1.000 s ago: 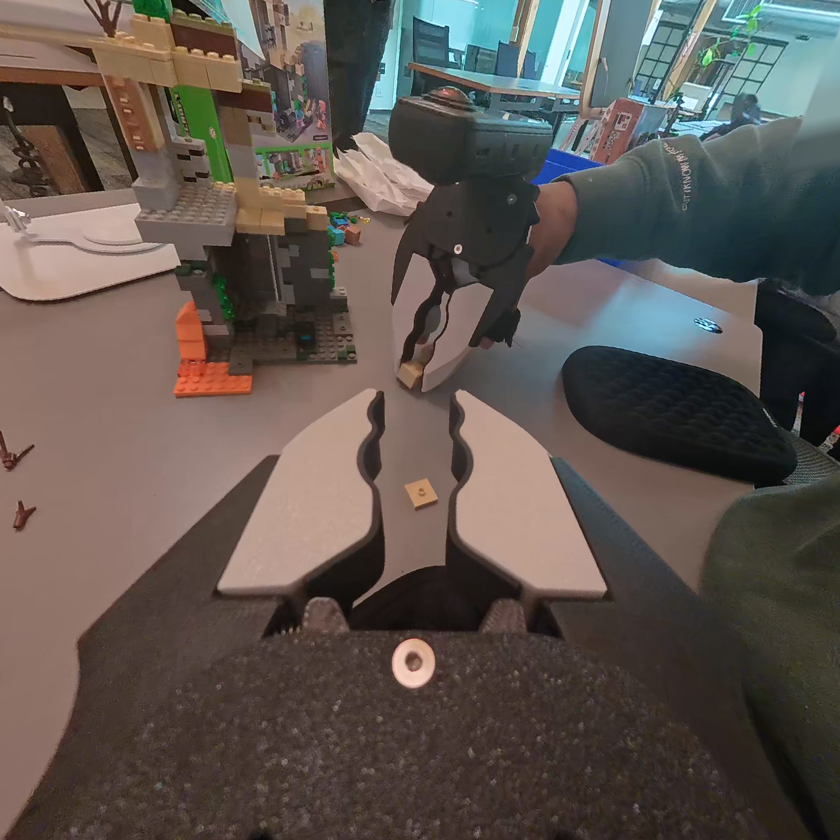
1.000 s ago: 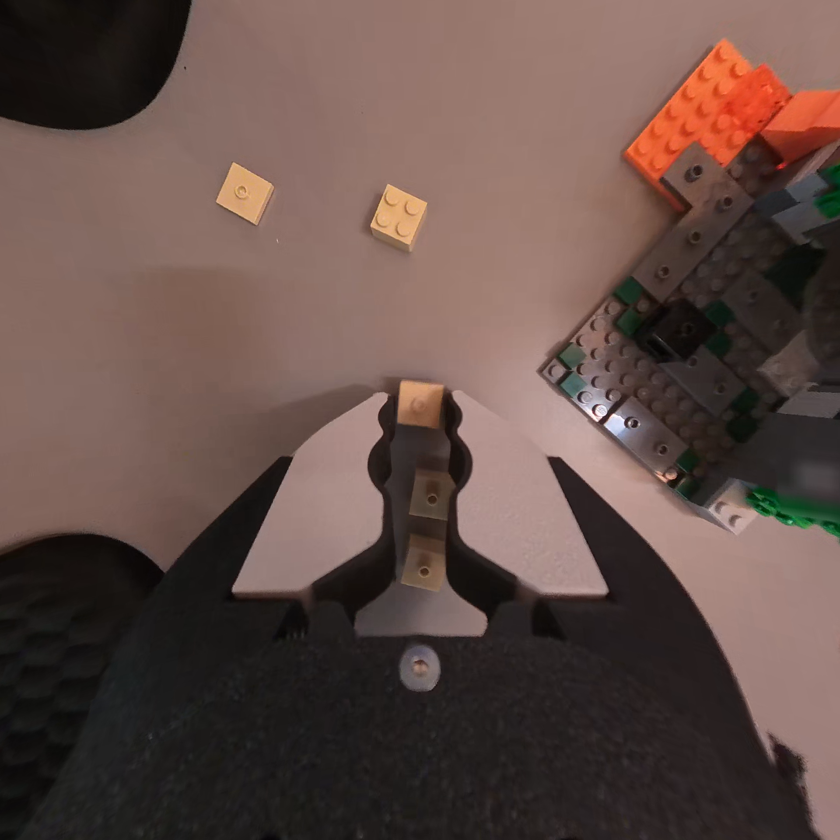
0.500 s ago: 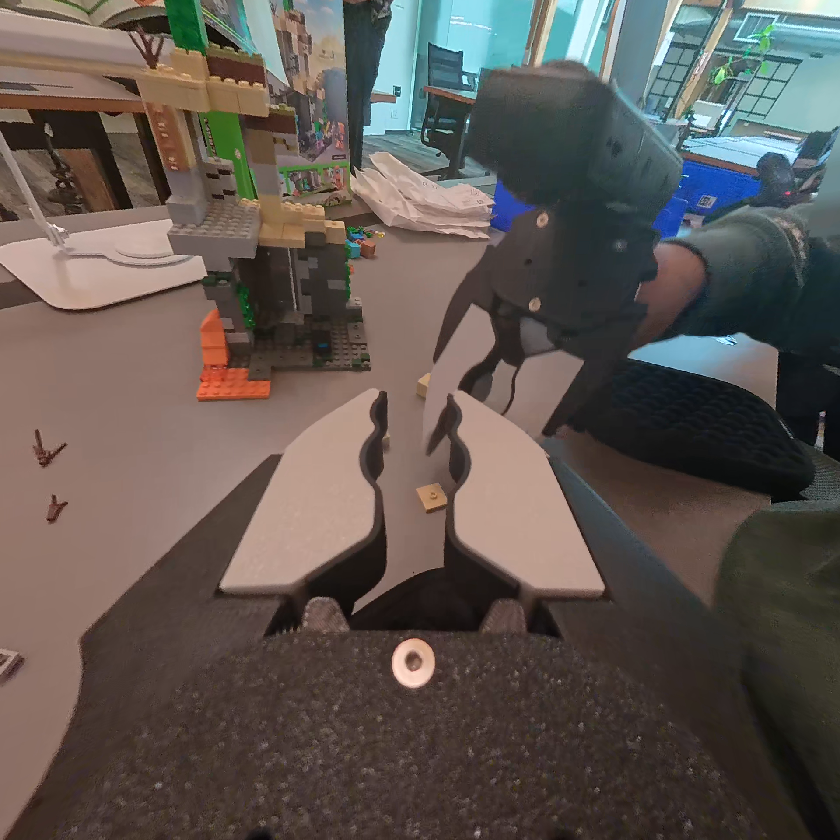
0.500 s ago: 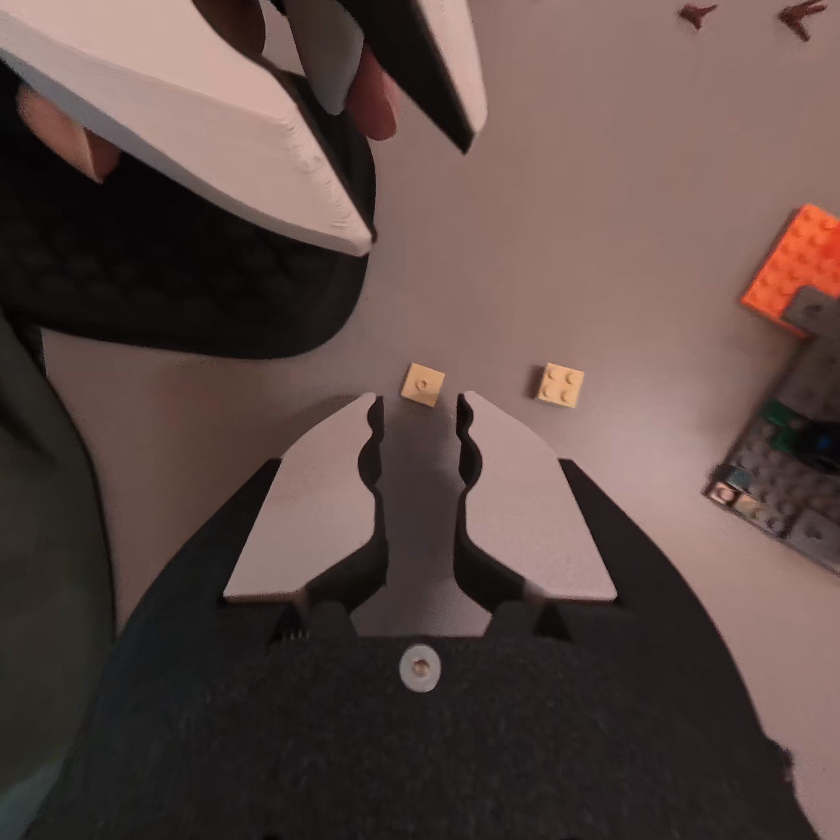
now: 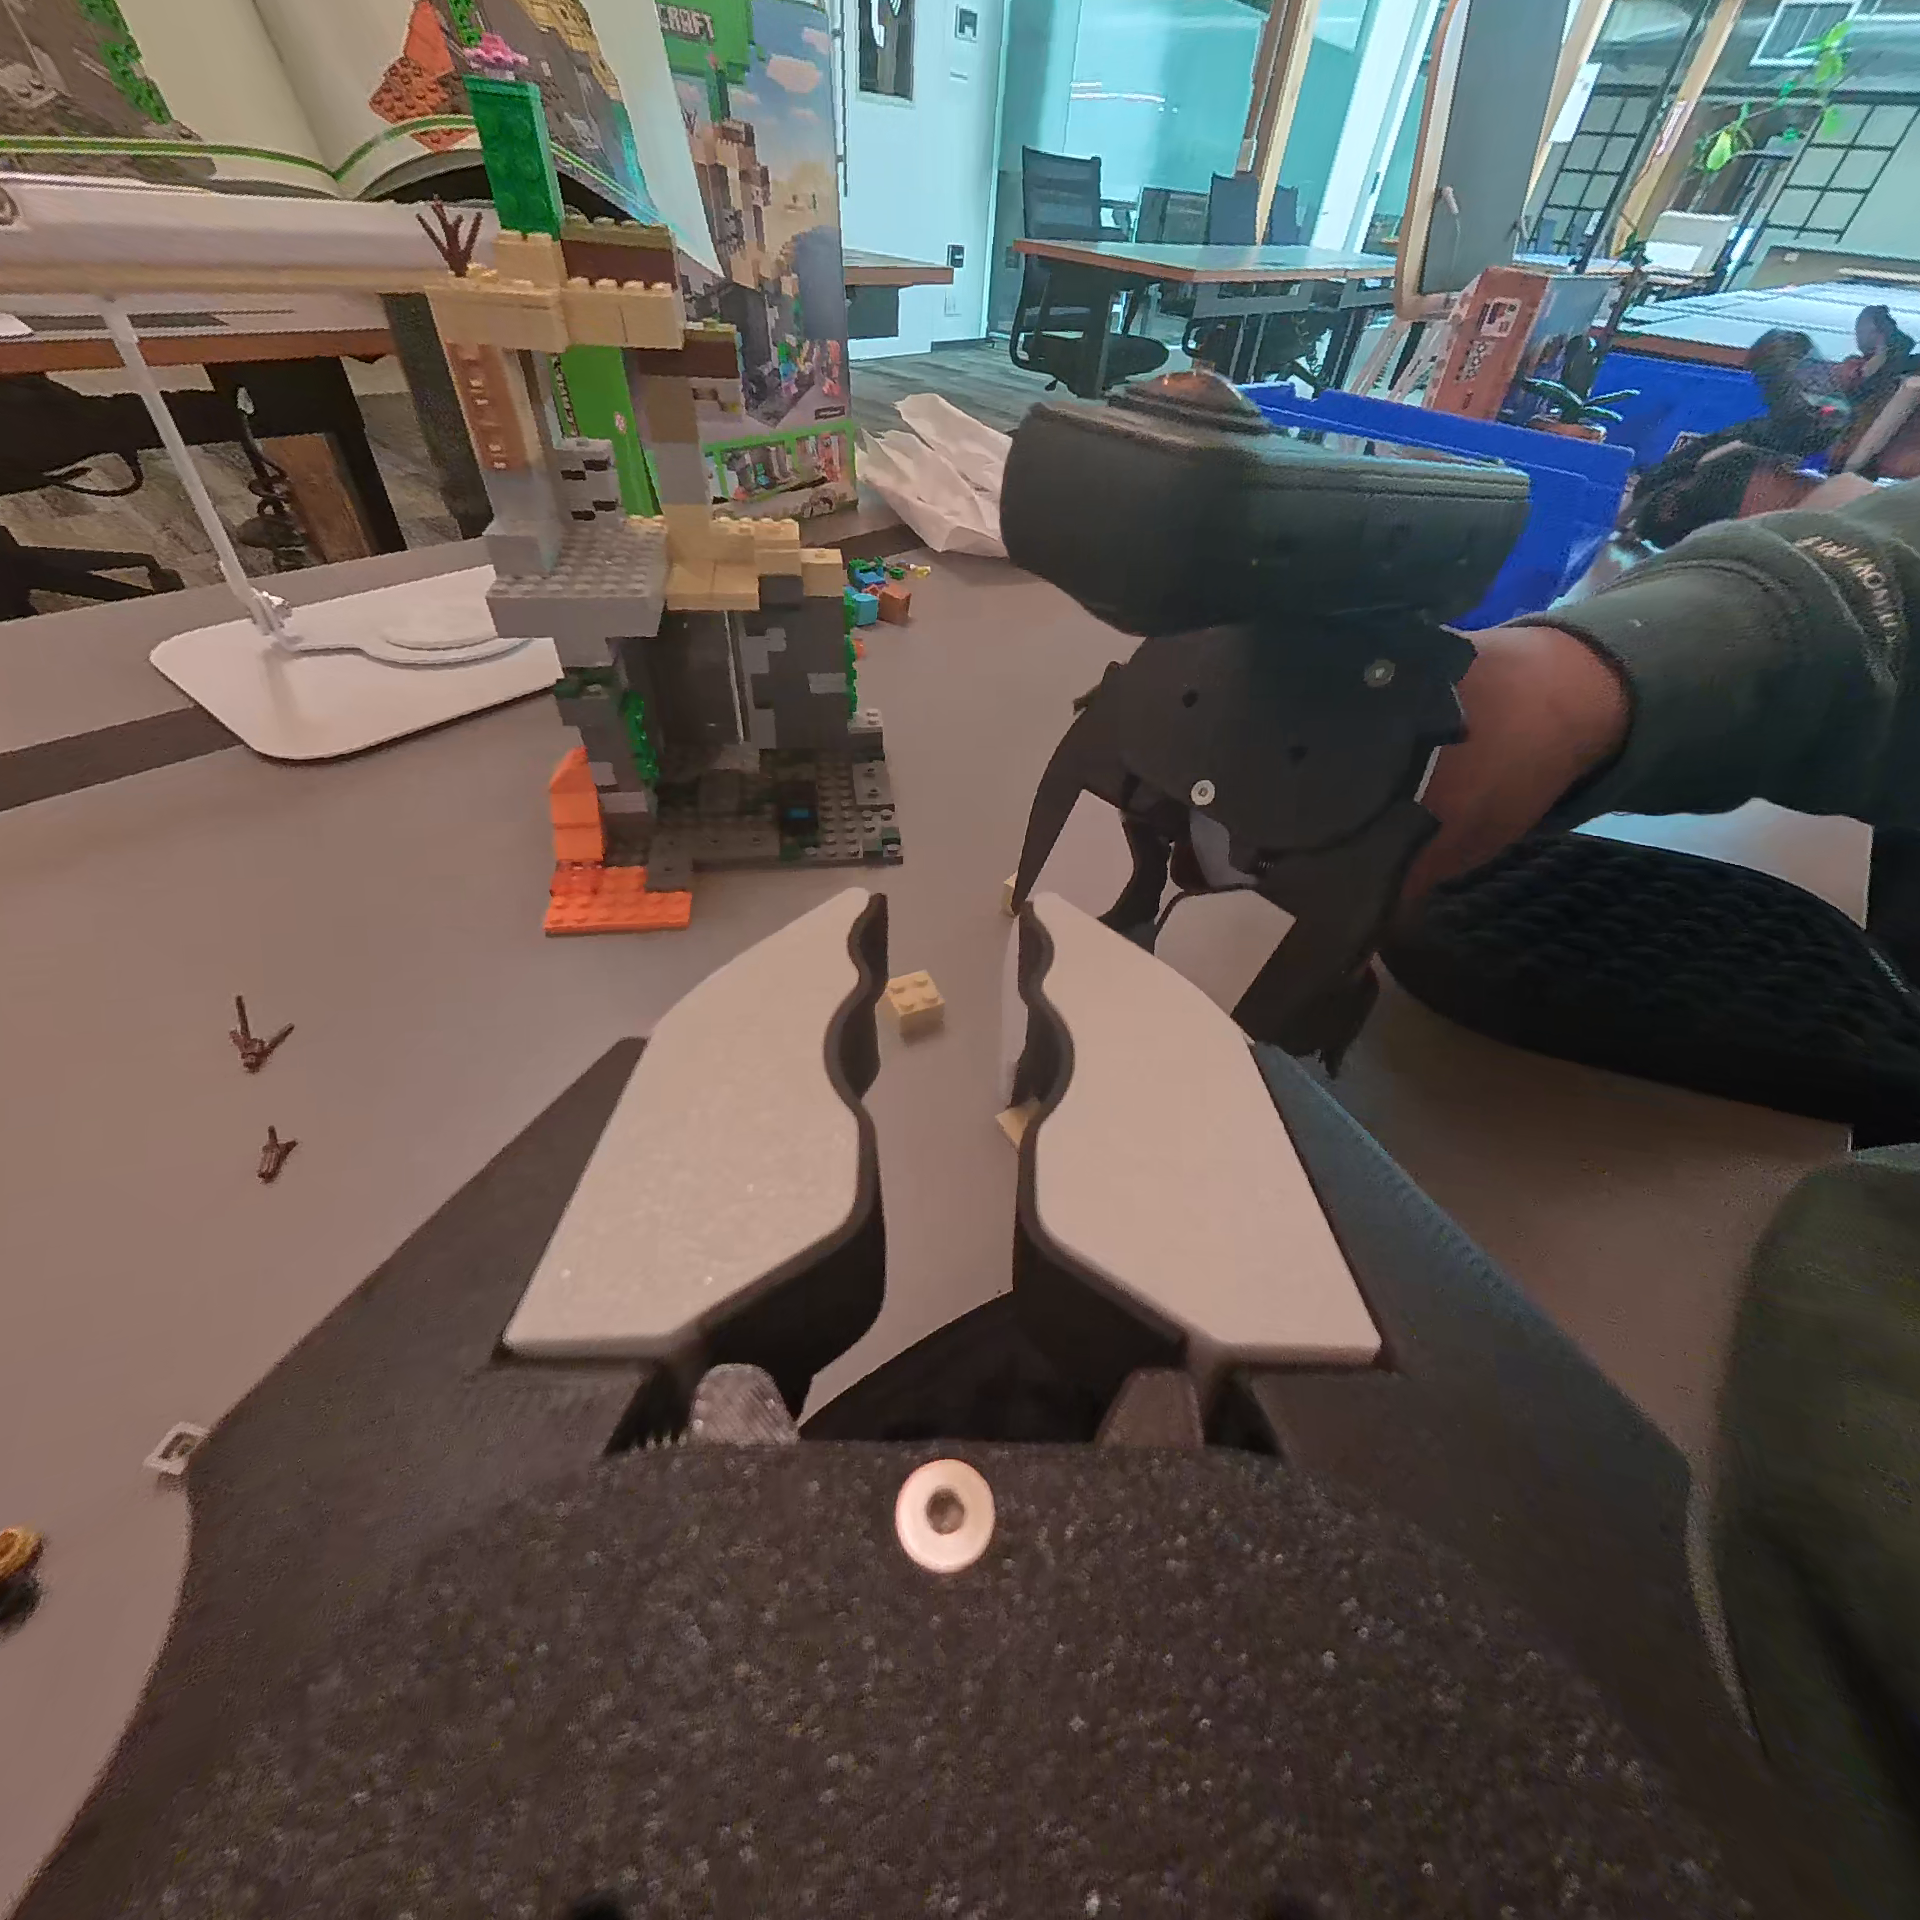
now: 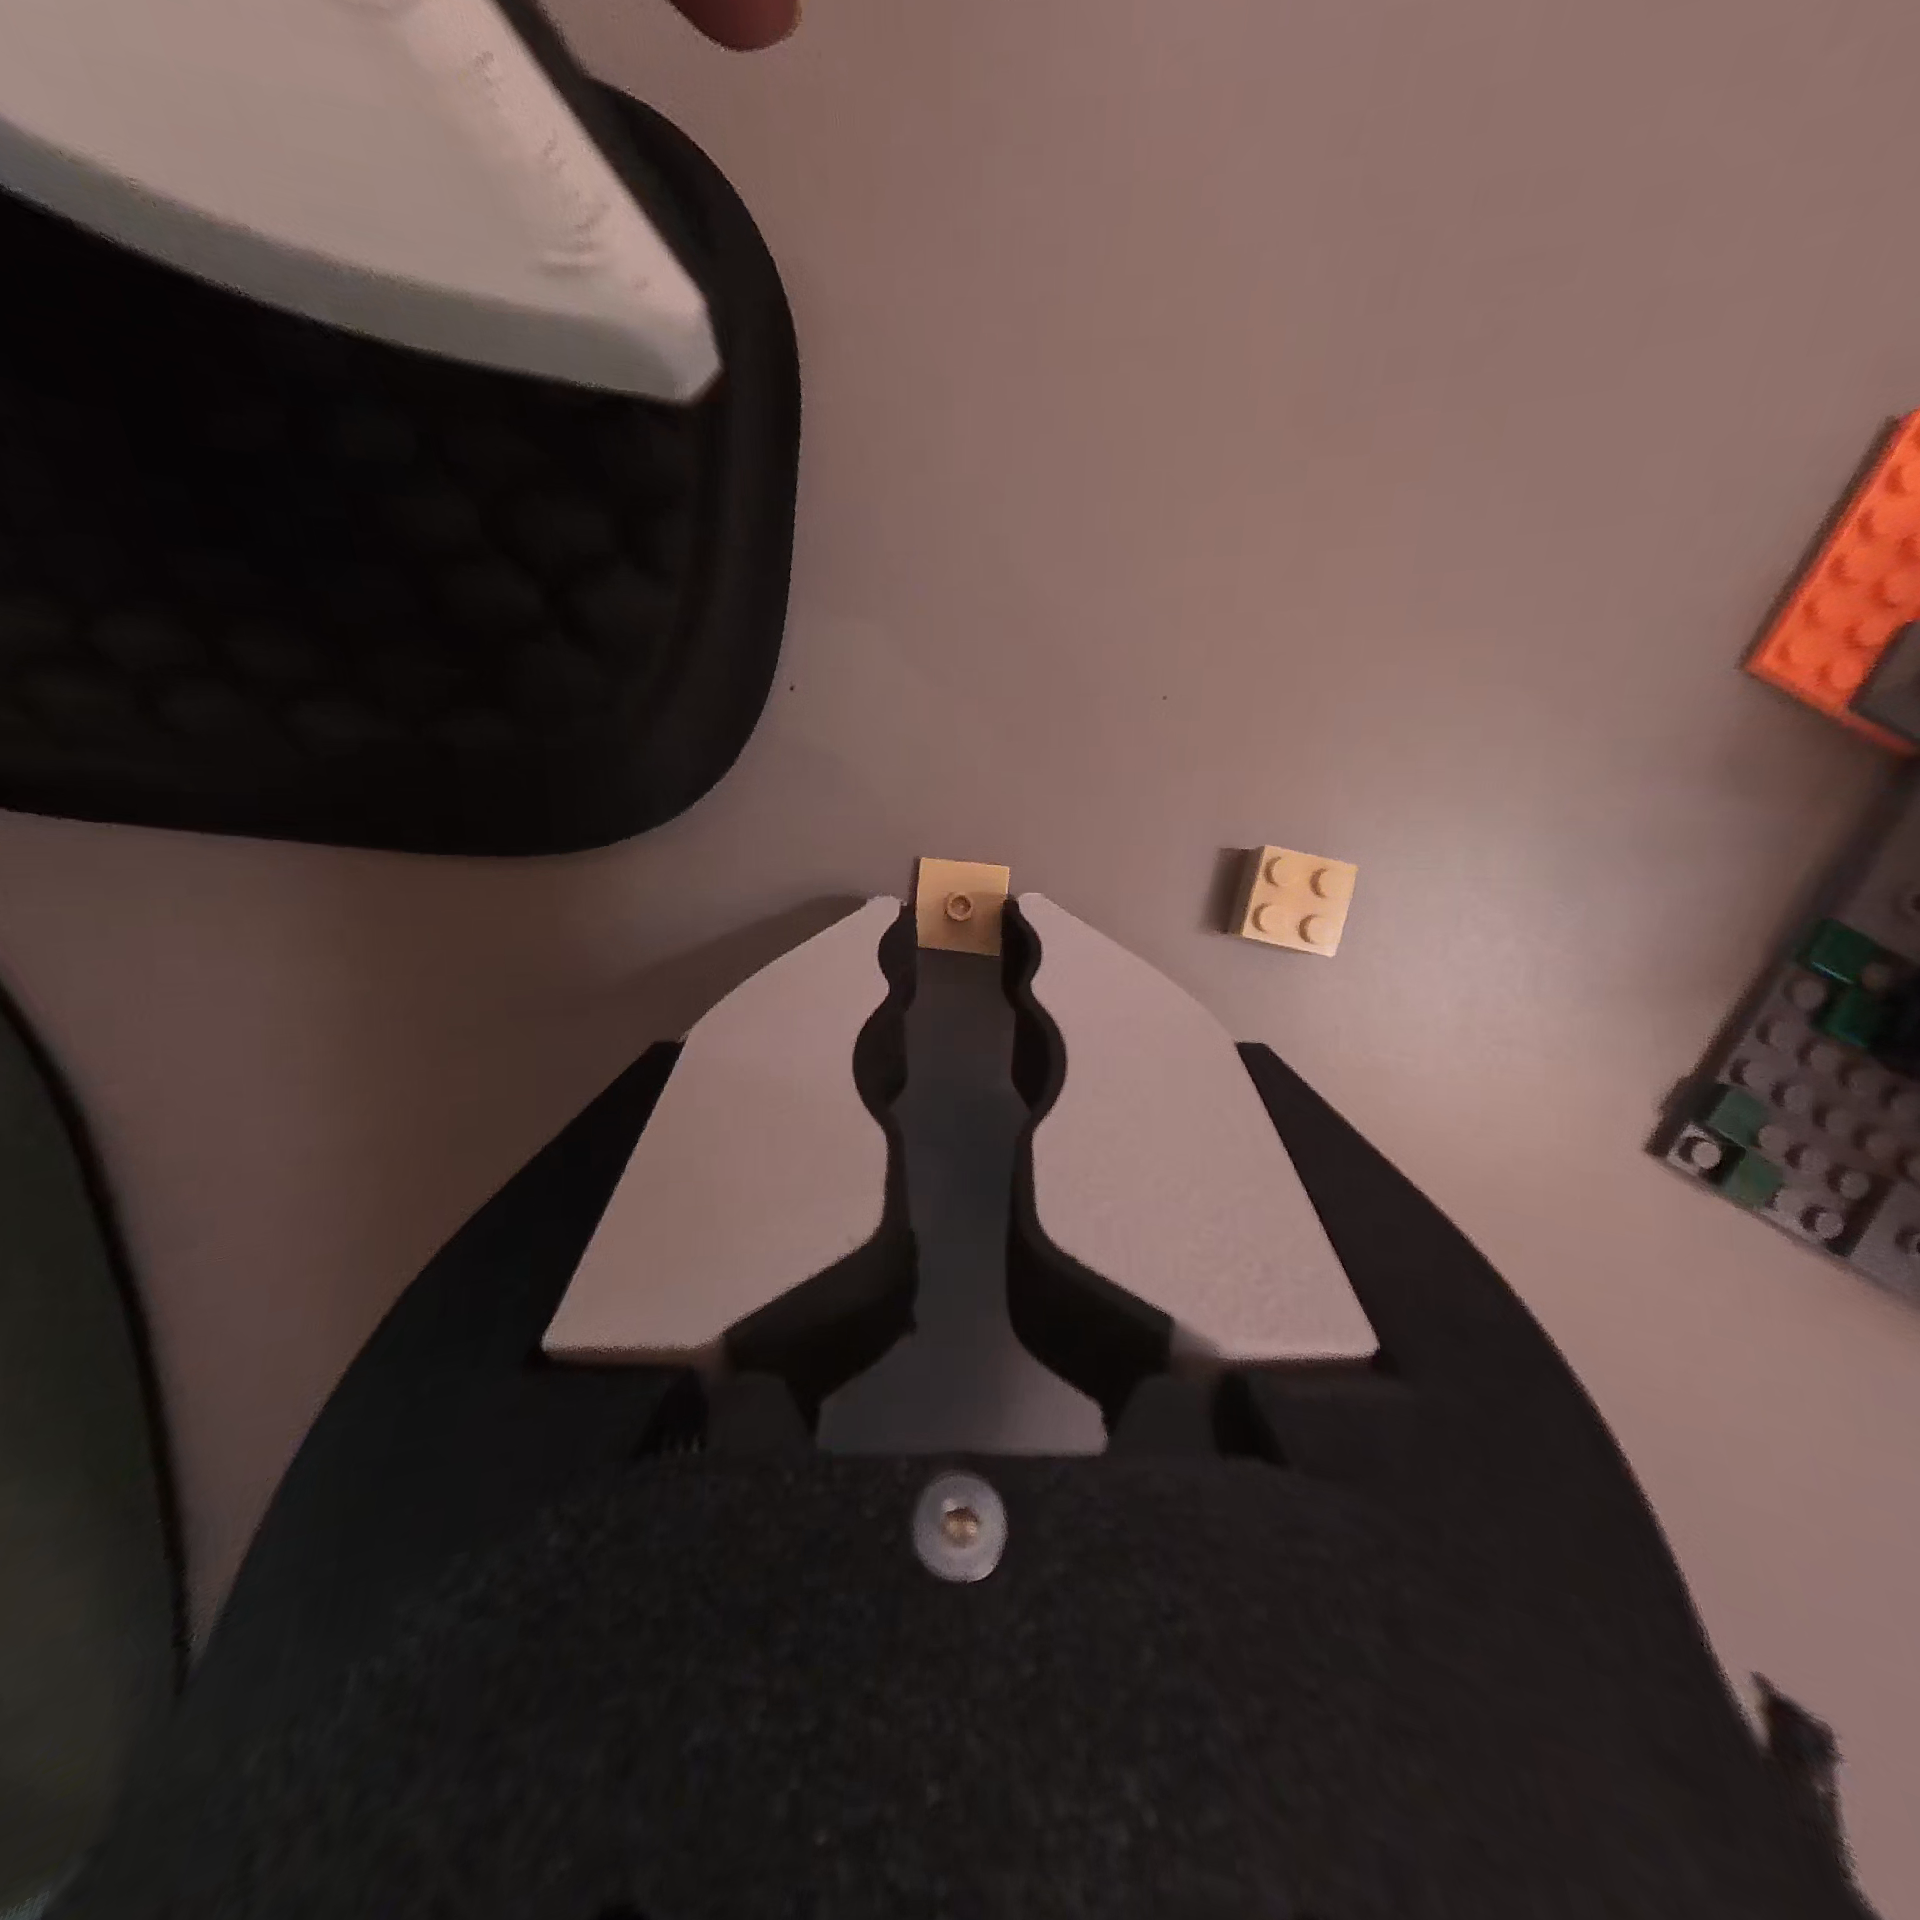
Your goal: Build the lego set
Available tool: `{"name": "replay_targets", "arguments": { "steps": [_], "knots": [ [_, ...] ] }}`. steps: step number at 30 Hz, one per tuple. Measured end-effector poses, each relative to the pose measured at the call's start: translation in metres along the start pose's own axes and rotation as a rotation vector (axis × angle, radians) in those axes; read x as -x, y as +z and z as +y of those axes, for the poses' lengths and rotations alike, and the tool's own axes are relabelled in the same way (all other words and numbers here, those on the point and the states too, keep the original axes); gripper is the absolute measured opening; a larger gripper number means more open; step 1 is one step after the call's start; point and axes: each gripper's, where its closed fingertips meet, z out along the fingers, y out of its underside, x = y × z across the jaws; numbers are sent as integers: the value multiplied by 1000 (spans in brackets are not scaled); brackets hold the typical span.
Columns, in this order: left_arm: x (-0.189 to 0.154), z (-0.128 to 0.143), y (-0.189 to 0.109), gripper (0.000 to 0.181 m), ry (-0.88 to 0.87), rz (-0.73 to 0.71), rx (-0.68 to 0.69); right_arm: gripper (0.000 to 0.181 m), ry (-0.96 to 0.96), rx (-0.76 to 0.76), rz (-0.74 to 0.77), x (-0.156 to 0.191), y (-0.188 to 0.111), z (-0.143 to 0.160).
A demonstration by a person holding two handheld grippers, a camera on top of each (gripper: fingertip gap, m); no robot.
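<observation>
Tile [image 6: 963, 905], tan with one stud, sits right at my right gripper [image 6: 959, 912] tips: the fingers [image 6: 1122, 1122] are narrowed onto its two sides, though I cannot tell if it is lifted off the table [image 6: 1247, 416]. At 3 o'clock from it, apart on the table, lies a tan brick [image 6: 1291, 900] with four studs. The build [image 6: 1829, 1039] shows at the 3 o'clock edge, well apart.

Half a second ago the right fingers stood wider, with the tile just beyond the tips; now they have closed in around it.

My left gripper [image 5: 951, 940] is empty, fingers [image 5: 727, 1132] at a middling gap. Past its tips, at 12 o'clock, lies the brick [image 5: 915, 1002]; the tile [image 5: 1016, 1124] peeks out at the inner edge of its right finger, under the right gripper [image 5: 1039, 997] coming down from 2 o'clock. The build [image 5: 675, 644] stands at 11 o'clock.

Behind the right gripper is a blue bin [image 5: 1538, 509]; I cannot see its contents.
</observation>
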Motion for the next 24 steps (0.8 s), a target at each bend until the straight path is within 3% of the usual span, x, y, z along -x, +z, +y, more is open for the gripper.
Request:
{"name": "replay_targets", "arguments": {
  "steps": [6, 10, 24],
  "knots": [
    [1, 2, 0, 23, 1, -6, 5, 15, 2, -36, 41, -35, -23, -11],
    [1, 3, 1, 23, 4, -8, 11, 15, 27, -19, 56, -53, -21, -13],
    [2, 5, 2, 22, -6, -4, 17, 18, 91, -10, 59, -57, -9, -7]
  ]
}}
